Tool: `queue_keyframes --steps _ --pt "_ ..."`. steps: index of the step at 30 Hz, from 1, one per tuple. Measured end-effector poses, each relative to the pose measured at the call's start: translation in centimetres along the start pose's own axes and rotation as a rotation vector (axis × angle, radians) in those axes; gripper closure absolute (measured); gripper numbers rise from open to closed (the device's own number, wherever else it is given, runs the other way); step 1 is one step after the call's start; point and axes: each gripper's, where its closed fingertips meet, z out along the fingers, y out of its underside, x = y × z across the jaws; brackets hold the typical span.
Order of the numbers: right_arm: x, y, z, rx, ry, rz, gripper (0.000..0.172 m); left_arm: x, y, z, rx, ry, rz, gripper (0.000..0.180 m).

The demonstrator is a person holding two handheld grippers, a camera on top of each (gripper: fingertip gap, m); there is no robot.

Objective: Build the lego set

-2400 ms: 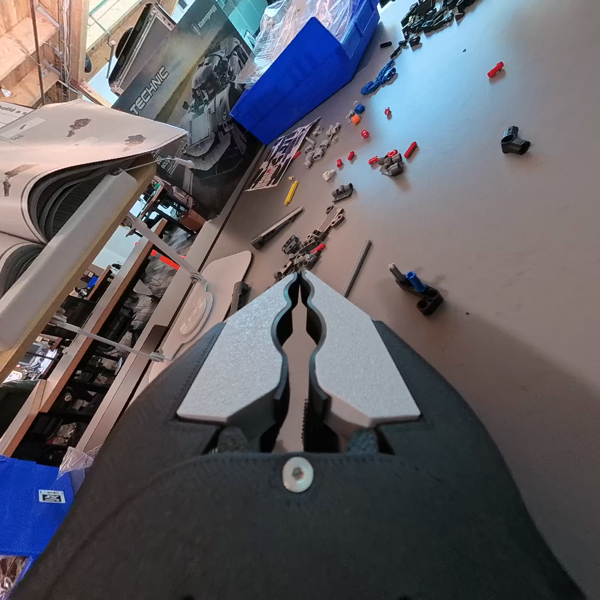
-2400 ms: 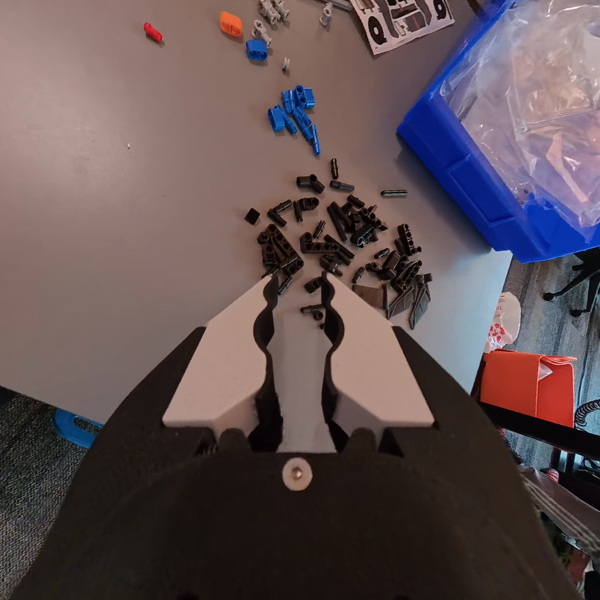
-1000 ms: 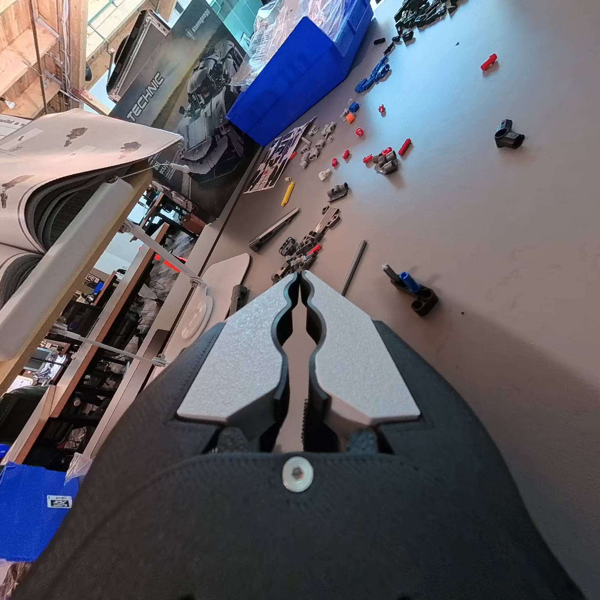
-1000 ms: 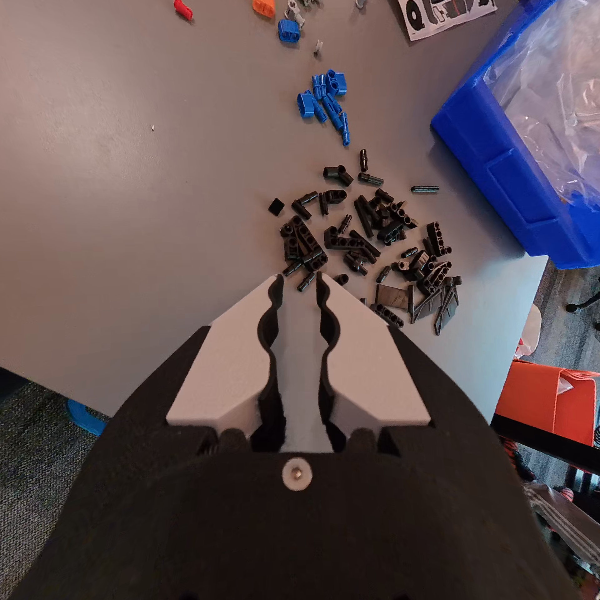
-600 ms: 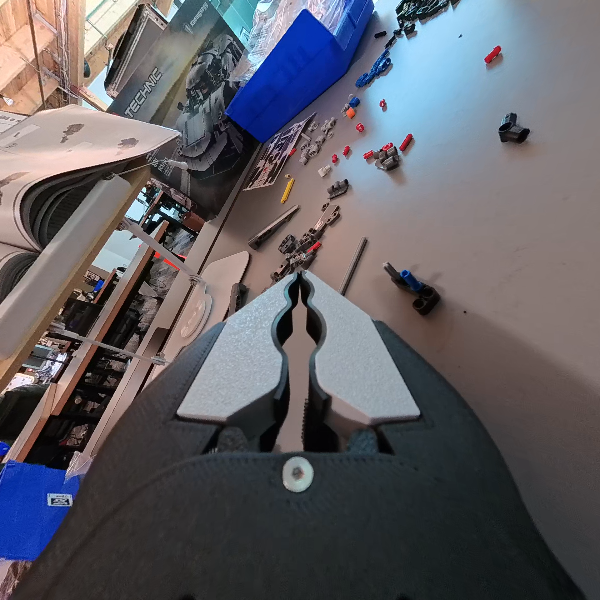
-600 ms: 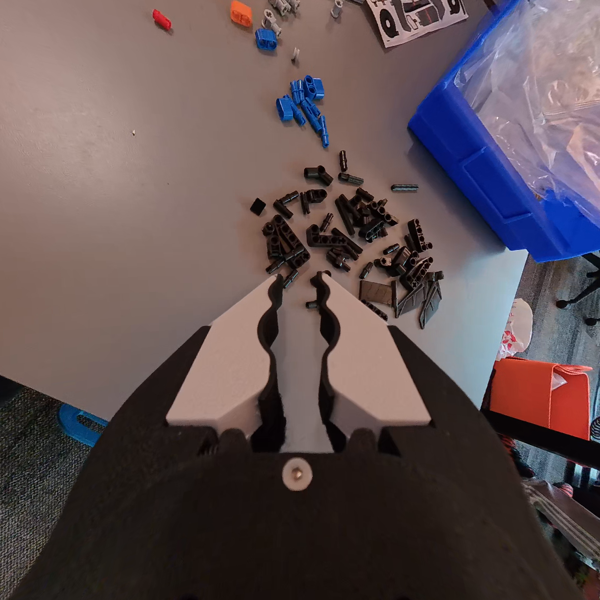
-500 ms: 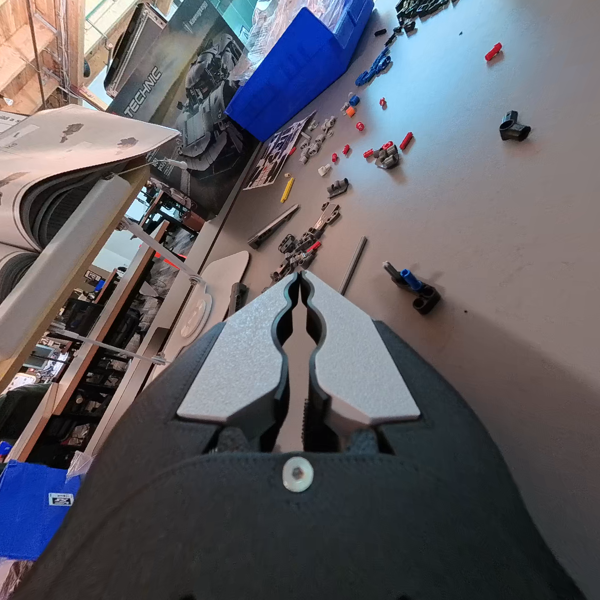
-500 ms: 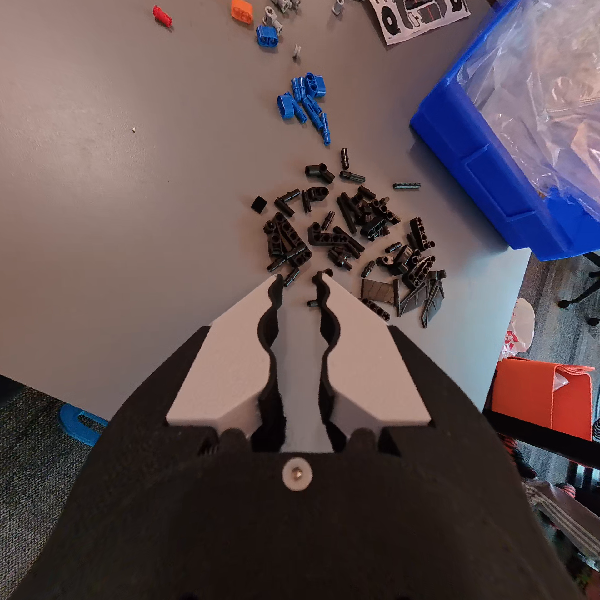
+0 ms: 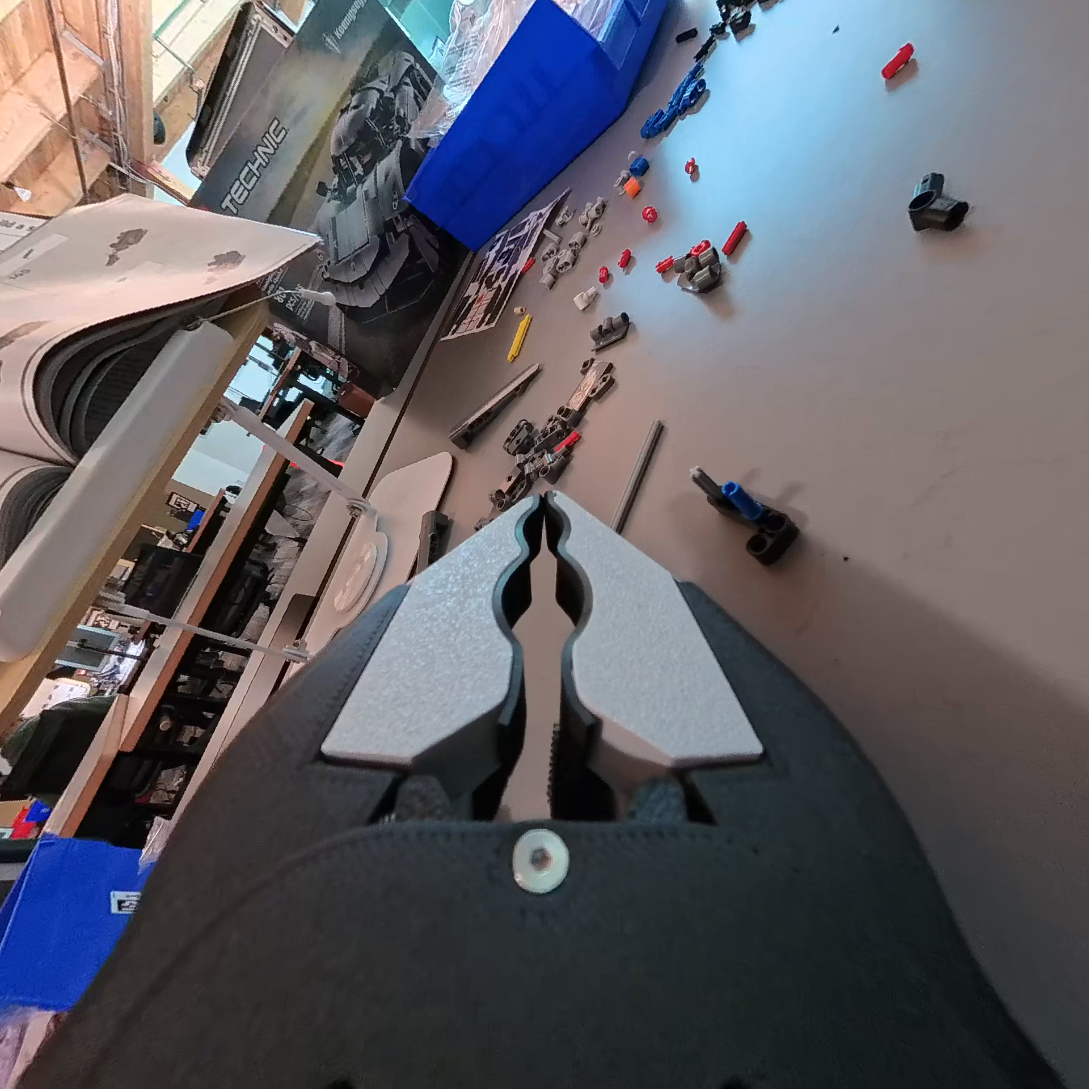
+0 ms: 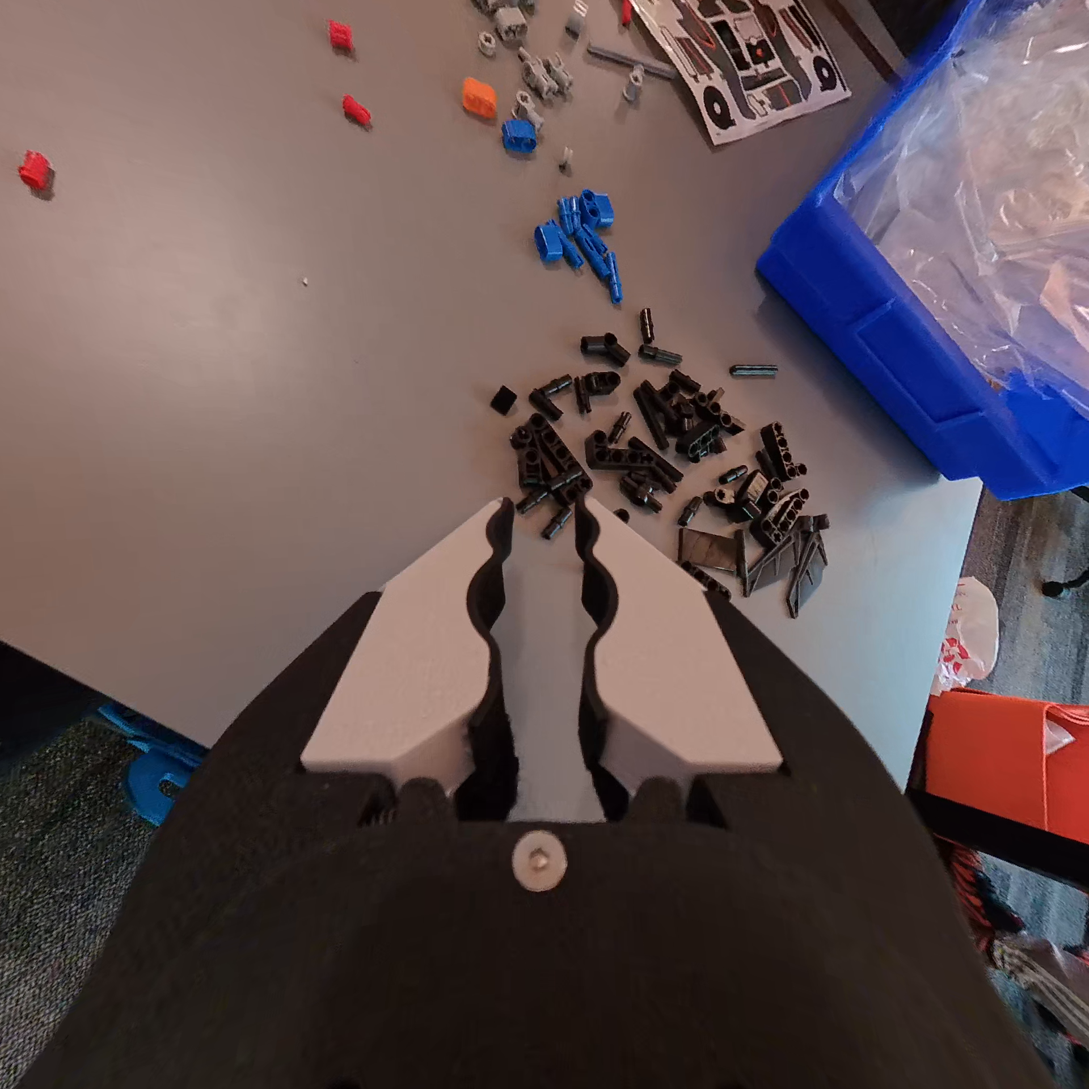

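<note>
Grey tabletop (image 10: 206, 353) carried everything, with a blue bin (image 10: 919, 330) of clear plastic bags at its far edge and a sticker sheet (image 10: 760, 65) beside it. Nearer lay a heap of black building pieces (image 10: 654, 454), a smaller cluster of blue pieces (image 10: 580, 236), and scattered red ones. The right gripper (image 10: 539, 508) hung over the heap's near edge, fingers apart and empty — a small black pin (image 10: 557, 523) lay on the table between their tips. The left gripper (image 9: 543, 500), fingertips together on nothing, pointed at a dark grey assembly (image 9: 539, 448) — a thin grey rod (image 9: 636, 474) just beside it.
</note>
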Motion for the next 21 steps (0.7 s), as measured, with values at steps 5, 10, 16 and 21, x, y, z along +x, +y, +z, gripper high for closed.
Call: queue_keyframes --steps 5,10,16,21 --pt "-1.0 -0.9 0.0 0.049 -0.037 0.002 0.153 0.1 0.0 0.0 0.0 0.0 0.007 0.18" --pt "-3.6 -3.3 0.9 0.144 -0.146 -0.01 0.153 0.0 -0.1 0.0 0.001 -0.001 0.01 0.18" --pt "-5.2 -7.5 2.9 0.275 -0.216 -0.014 0.153 -0.1 -0.2 -0.1 0.007 -0.008 0.011 0.18" --pt "-5.4 -11.2 4.7 0.393 -0.18 0.0 0.153 -0.3 -0.3 -0.2 0.015 -0.012 0.009 0.18"
